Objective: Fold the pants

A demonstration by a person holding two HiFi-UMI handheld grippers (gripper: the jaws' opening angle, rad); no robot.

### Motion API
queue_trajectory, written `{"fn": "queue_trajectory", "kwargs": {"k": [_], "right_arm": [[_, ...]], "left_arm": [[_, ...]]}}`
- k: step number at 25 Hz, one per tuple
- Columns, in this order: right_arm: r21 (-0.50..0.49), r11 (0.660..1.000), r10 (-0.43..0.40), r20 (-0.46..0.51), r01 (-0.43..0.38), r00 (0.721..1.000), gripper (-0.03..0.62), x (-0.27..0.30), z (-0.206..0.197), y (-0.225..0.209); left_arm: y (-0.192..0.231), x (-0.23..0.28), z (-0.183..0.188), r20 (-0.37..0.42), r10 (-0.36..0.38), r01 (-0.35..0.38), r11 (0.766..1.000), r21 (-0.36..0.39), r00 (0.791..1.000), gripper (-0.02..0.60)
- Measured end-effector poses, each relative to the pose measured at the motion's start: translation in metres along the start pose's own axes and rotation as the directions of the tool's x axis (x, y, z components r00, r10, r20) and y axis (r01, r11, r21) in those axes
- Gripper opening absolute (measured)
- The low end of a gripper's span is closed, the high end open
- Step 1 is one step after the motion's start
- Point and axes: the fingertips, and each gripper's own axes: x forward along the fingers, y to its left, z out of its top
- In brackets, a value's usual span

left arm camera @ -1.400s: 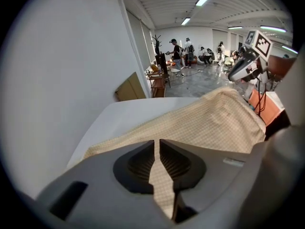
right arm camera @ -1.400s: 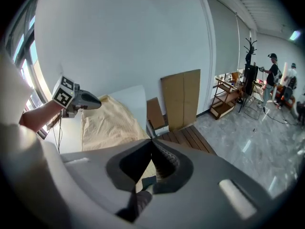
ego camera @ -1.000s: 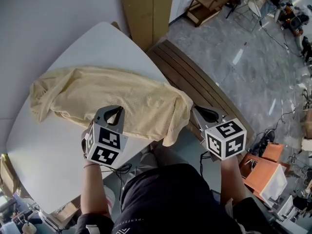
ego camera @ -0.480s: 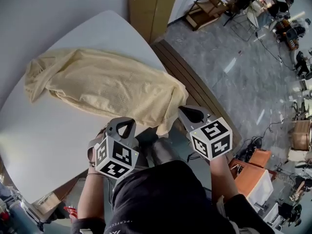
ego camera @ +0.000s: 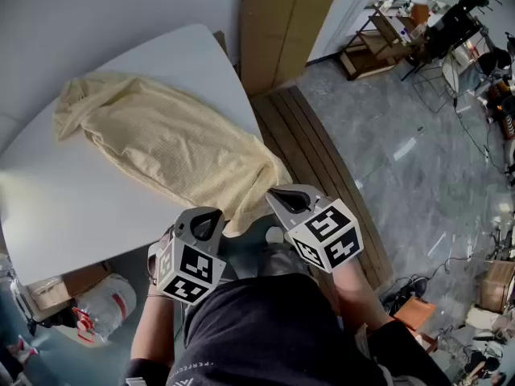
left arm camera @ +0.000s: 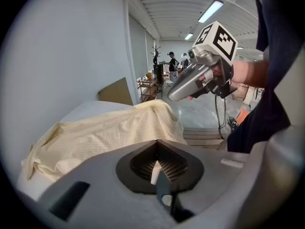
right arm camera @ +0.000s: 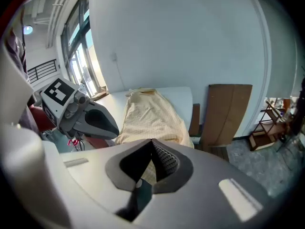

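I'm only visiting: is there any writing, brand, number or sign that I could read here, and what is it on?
No readable words anywhere.
Left cube, on the left tongs: black-and-white square patterns, no letters.
Right cube, on the right tongs: the same.
Pale print on the person's dark shirt: too small to read.
White container on the floor: too blurred.

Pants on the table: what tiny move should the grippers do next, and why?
The pants lie rumpled on the table, one end drooping over its edge. The left gripper and right gripper hover beside that end, shut and empty. So probably the next move is to open both and reach for that drooping end.
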Motion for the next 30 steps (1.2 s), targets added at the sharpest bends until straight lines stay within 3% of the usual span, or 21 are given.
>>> {"fn": "queue_trajectory", "kwargs": {"k": [8,17,24,30], "right_arm": [[-0.084,0.988,0.125,-0.028,-0.127,0.992,0.000,-0.022,-0.027,-0.026],[-0.113,0.968,0.207,-0.129,-0.222,0.970,0.061,-0.011,-0.059,-0.037],[-0.122,0.956,0.242,-0.175,-0.265,0.954,0.099,-0.002,-0.074,-0.044],[-0.116,0.949,0.270,-0.181,-0.294,0.946,0.160,0.004,-0.080,-0.058]], "left_arm": [[-0.039,0.028,0.009,-0.077,0.132,-0.138,0.986,-0.091,0.988,0.028],[-0.050,0.024,-0.018,-0.147,0.221,-0.250,0.943,-0.222,0.964,0.081],[-0.067,0.040,-0.023,-0.158,0.222,-0.262,0.916,-0.304,0.962,0.117],[-0.078,0.054,-0.022,-0.168,0.214,-0.258,0.917,-0.305,0.962,0.117]]}}
